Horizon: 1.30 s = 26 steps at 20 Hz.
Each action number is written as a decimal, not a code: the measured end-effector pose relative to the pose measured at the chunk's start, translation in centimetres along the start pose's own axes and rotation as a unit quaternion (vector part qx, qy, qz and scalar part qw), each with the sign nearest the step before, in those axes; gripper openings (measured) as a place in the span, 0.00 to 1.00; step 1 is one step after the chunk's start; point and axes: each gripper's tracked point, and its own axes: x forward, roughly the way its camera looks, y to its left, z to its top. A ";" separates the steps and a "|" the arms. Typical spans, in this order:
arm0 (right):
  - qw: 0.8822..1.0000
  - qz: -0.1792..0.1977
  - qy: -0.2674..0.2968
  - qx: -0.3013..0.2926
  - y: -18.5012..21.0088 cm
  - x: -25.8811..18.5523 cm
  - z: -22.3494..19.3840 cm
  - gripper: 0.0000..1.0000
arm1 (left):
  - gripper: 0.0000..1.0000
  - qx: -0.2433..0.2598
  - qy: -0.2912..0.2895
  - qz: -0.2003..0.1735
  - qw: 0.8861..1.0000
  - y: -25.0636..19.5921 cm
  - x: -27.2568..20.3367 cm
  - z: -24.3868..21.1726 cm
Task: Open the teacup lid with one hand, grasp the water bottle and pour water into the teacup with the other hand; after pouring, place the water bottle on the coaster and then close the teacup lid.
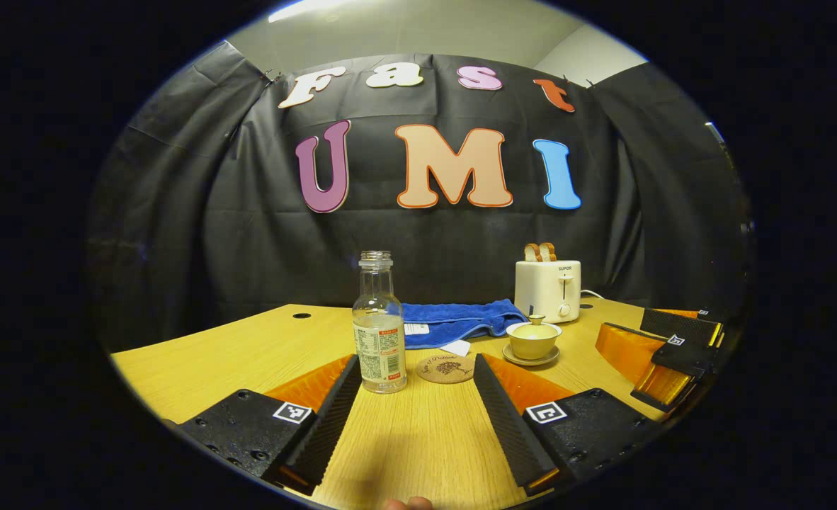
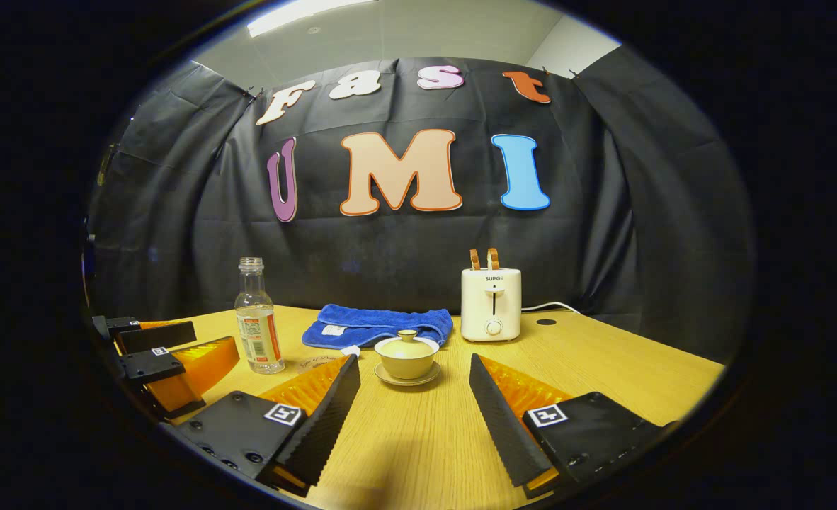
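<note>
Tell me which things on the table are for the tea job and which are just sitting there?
For the job: water bottle, teacup with its lid still on, coaster.

Just sitting there: blue towel, toaster with toast in it.

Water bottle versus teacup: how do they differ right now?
The water bottle is tall, clear and uncapped; the teacup is low, opaque and still lidded. The water bottle stands directly on the table; the teacup sits on a saucer. Both are upright and ungrasped.
</note>
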 end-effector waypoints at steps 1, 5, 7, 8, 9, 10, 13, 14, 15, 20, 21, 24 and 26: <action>1.000 0.000 0.001 0.000 0.0 0.0 0.0 0.99 | 0.94 0.000 0.000 0.004 1.000 0.2 0.0 0.0; 1.000 0.000 0.000 0.000 0.0 0.1 0.0 1.00 | 0.93 0.000 0.001 0.005 1.000 0.2 0.0 -0.1; 1.000 0.000 0.000 0.000 0.1 0.1 0.0 0.99 | 0.93 0.000 0.000 0.005 1.000 0.2 0.0 0.0; 1.000 0.000 0.000 0.000 0.1 0.1 -0.1 0.98 | 0.93 0.000 0.000 0.005 1.000 0.2 0.1 0.0; 1.000 0.000 0.000 0.000 0.1 0.2 0.0 0.98 | 0.94 0.000 0.000 0.006 1.000 0.2 0.0 -0.1; 1.000 0.000 0.000 0.000 0.0 0.1 -0.1 0.99 | 0.93 0.000 0.000 0.006 1.000 0.3 0.0 0.0; 1.000 0.000 0.000 0.001 0.1 0.2 -0.1 0.99 | 0.93 0.000 0.000 0.006 1.000 0.2 0.1 0.0; 1.000 0.000 0.001 0.001 0.0 0.2 -0.1 0.98 | 0.93 0.000 0.000 0.006 1.000 0.2 0.0 -0.1; 1.000 0.001 0.002 0.002 0.0 0.2 -0.3 0.99 | 0.93 0.000 0.000 0.006 1.000 0.2 0.1 0.0; 1.000 0.004 0.002 0.001 0.2 0.1 -0.1 0.98 | 0.93 -0.001 0.001 0.005 1.000 0.2 0.1 -0.1; 1.000 0.002 0.001 0.001 0.0 0.2 -0.2 0.96 | 0.94 -0.001 0.001 0.005 1.000 0.3 0.0 0.0; 1.000 -0.004 -0.002 0.001 0.3 1.6 -0.4 0.95 | 0.94 -0.001 0.001 0.005 1.000 0.3 0.0 0.0; 1.000 0.010 0.003 0.001 0.8 4.6 -0.5 0.95 | 0.94 -0.001 0.002 0.005 1.000 0.3 0.0 0.0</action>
